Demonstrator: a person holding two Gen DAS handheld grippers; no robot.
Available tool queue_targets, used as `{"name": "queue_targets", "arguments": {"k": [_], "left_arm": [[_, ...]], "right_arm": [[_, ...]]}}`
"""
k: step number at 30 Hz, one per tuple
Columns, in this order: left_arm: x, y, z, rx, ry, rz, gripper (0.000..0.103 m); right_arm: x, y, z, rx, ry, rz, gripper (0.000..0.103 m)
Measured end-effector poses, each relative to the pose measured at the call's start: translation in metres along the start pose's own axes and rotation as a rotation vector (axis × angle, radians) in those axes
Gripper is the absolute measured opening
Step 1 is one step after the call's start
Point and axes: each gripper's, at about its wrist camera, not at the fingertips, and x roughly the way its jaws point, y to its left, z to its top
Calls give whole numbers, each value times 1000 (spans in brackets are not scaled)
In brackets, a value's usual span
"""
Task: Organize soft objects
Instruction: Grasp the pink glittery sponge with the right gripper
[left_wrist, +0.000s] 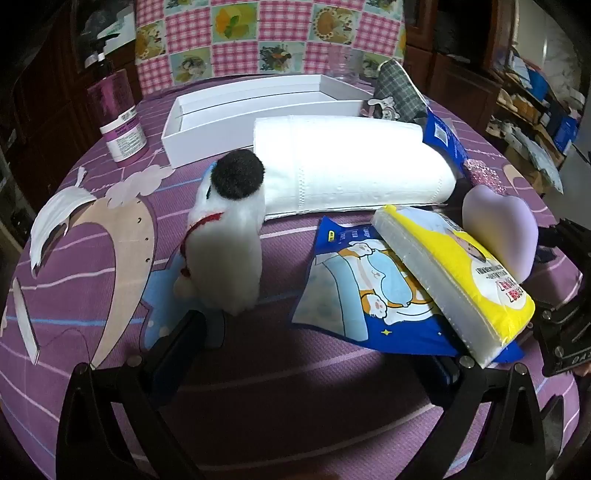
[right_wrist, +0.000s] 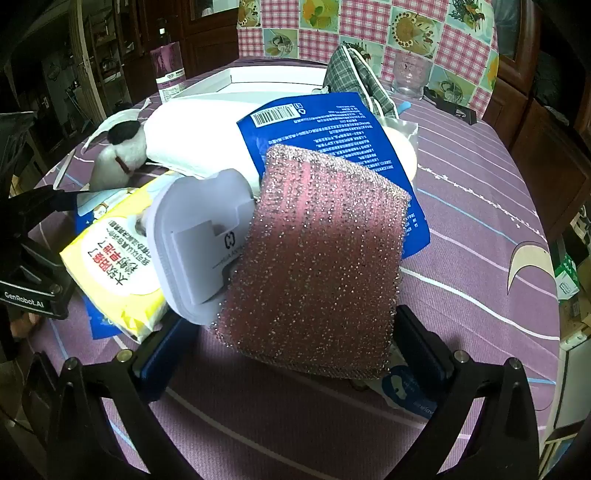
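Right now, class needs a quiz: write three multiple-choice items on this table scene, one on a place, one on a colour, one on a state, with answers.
1. Where does the yellow tissue pack lie?
A. on the blue packet
B. in the white tray
C. under the plush toy

2. What colour is the scouring pad?
A. green
B. glittery pink
C. black

3. How is the left gripper?
A. shut on the toy
B. shut on the pack
C. open

Answers: A, the pack overlaps the packet; B, its mesh glints pink; C, its fingers stand wide apart, holding nothing.

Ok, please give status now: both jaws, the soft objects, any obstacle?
Both jaws open, empty. Plush toy standing, pink sponge leaning on pile, neither boxed. White box behind big paper roll.
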Motion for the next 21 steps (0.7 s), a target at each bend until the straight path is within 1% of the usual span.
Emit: {"name": "queue_targets", "arguments": {"k": [4,7,8,9,11,13,15,17,21], "left_arm": [[1,2,1,-9,-1,4,103],[1,5,1,-9,-2,4,103],[0,7,1,-10,-2,8,103],[-3,0,-4,-8,-1,15,103],[-6,1,-7,2,-6,28,103],[-15,0,-8,14,-41,60,103],[-26,0,-9,18,-83,69,103],[-39,2,-6,5,-116,56,103],[-58,5,-2,-19,-180,35,103]], "right_arm": [[0,1,0,6,1,-6,102],[-11,-2,-1,13,-7,-22,91],[-15,-4,-2,20,-15,-19,91],[-23,-5,-2,33,-34,-17,91],[-37,-8,-3,46,-74,-1,91],[-51,-11,-1,49,-109,5,91],[-63,-7,1,45,-130,-15,91],[-73,-4,4,41,-148,-25,91],[-87,1,8,36,-200,-18,91]]}}
